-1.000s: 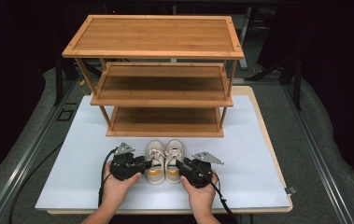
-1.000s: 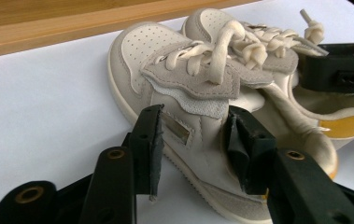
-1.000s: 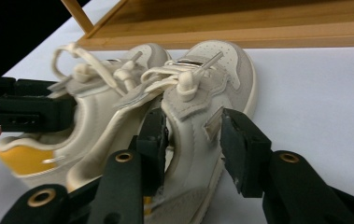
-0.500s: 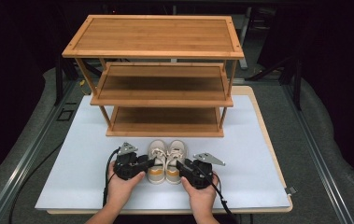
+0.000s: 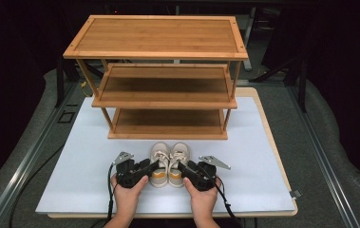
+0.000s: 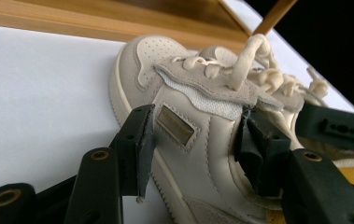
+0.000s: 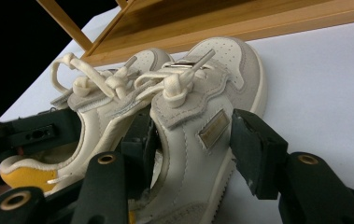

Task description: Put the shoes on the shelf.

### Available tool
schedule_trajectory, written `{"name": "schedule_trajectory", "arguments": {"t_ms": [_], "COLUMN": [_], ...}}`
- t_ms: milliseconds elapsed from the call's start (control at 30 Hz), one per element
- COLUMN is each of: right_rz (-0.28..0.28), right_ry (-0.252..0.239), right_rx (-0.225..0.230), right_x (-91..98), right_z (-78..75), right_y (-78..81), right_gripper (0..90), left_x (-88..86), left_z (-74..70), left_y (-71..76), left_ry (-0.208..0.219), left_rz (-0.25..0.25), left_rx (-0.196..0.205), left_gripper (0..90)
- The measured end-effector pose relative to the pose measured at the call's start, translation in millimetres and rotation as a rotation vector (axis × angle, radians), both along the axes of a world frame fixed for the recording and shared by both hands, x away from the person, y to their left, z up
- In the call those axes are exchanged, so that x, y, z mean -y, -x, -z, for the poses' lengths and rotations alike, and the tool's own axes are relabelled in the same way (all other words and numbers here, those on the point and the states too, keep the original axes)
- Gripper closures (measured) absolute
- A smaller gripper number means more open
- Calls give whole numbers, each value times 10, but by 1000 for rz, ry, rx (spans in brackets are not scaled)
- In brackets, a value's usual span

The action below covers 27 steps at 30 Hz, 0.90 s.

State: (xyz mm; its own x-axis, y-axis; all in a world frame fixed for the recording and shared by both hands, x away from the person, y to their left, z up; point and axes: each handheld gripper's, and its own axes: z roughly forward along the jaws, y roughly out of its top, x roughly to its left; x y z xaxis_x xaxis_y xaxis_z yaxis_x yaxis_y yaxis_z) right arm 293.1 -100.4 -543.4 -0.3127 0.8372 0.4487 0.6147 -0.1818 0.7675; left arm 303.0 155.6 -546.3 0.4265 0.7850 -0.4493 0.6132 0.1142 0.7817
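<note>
Since the earlier pictures, the hands are sitting almost where they were, but both sets of jaws have just been opening around the pair of small cream shoes. The left gripper (image 5: pixel 150 167) is straddling the left shoe (image 6: pixel 184 140): one black jaw is standing off the outer side wall beside the little metal tag, the other is lying inside the collar against the tongue edge, so the jaws are apart with the shoe's side between them and no longer squeezing it. The right gripper (image 5: pixel 183 168) is mirroring this on the right shoe (image 7: pixel 198 140), one jaw clear of the tagged outer wall, the other down in the gap between the two shoes. Both shoes are resting on the white table sheet (image 5: pixel 73 156), toes pointing at the bottom shelf of the bamboo rack (image 5: pixel 168 124), just ahead of the jaws. The risk from here looks plain: a jaw pulling back while still hooked under a collar or caught in the loose laces (image 7: pixel 100 77) could drag a shoe askew or tip it, and the two inner jaws, working close together, could knock each other.
</note>
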Motion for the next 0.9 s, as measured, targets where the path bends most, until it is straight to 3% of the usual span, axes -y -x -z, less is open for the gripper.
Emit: {"name": "schedule_trajectory", "arguments": {"t_ms": [233, 367, 500, 600, 767, 900], "right_rz": [34, 56, 79, 70, 75, 55], "right_ry": [23, 22, 20, 16, 8, 22], "right_rx": [28, 29, 19, 9, 36, 18], "right_x": [-55, -78, -89, -84, -90, -73], "right_z": [14, 18, 13, 9, 28, 14], "right_y": [22, 29, 25, 32, 26, 30], "right_gripper": [514, 514, 505, 506, 529, 554], "left_x": [15, 46, 37, 46, 47, 56], "left_z": [40, 43, 45, 44, 35, 37], "left_y": [34, 45, 38, 40, 32, 33], "left_ry": [40, 41, 42, 38, 29, 32], "left_rz": [-38, -63, -57, -62, -54, -61], "left_rx": [13, 17, 16, 19, 16, 19], "left_gripper": [490, 490, 490, 493, 508, 518]}}
